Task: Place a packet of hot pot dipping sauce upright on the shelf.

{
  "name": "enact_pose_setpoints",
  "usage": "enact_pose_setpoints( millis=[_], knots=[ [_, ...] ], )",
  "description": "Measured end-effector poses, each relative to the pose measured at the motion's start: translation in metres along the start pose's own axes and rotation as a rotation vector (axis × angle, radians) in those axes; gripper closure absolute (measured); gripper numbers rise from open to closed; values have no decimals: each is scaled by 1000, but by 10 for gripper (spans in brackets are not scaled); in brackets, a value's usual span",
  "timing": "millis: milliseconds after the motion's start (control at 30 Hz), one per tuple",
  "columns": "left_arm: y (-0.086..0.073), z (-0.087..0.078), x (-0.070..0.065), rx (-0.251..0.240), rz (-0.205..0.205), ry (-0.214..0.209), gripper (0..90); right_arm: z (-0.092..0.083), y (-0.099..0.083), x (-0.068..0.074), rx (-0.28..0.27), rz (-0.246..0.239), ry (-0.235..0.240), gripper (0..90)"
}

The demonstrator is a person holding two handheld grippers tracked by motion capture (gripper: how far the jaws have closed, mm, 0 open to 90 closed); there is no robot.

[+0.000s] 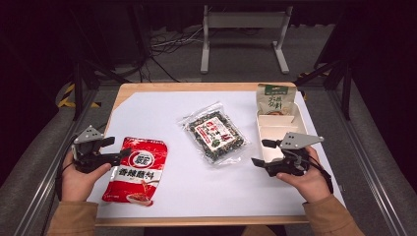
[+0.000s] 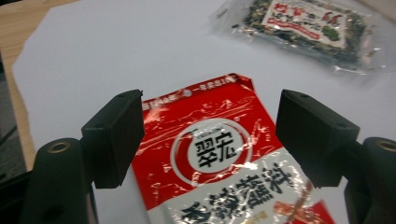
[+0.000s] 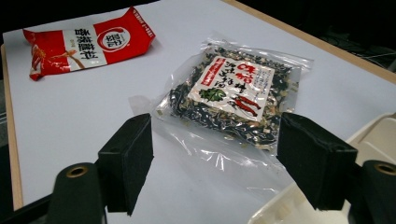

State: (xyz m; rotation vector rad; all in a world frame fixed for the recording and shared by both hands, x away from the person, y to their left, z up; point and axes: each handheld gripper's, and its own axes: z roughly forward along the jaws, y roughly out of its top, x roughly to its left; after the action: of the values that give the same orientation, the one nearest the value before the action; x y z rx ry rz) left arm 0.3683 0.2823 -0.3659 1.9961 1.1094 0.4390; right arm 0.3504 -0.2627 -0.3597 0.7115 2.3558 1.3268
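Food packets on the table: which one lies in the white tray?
The green-topped packet, propped in the tray's far end. The red packet and clear packet lie flat on the white sheet.

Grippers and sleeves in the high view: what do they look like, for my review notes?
Both sleeves are tan-brown, ending at the wrists. The left gripper and the right gripper are black hand-held tools, each topped by a grey three-cornered plate with small holes. Each has two blocky black jaws with flat rectangular pads; brass-coloured rings sit in the jaw bases in the gripper views. A dark cable loops down beside each hand.
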Motion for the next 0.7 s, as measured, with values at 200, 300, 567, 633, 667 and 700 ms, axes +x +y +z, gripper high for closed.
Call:
enact_pose_setpoints(
  millis=[200,300,567,633,667,700],
  knots=[
    [5,14,18,27,5,-3,226,8,1,11,14,-24,26,276],
    [7,23,27,38,9,0,257,10,2,16,18,-38,38,274],
    [10,50,43,56,-20,11,275,15,1,21,22,-56,58,270],
    [10,54,44,62,-20,8,271,15,1,21,22,-57,60,270],
    [10,57,45,67,-23,5,267,16,0,21,22,-57,63,268],
    [10,60,45,69,-19,2,267,16,0,21,23,-56,63,267]
  ],
)
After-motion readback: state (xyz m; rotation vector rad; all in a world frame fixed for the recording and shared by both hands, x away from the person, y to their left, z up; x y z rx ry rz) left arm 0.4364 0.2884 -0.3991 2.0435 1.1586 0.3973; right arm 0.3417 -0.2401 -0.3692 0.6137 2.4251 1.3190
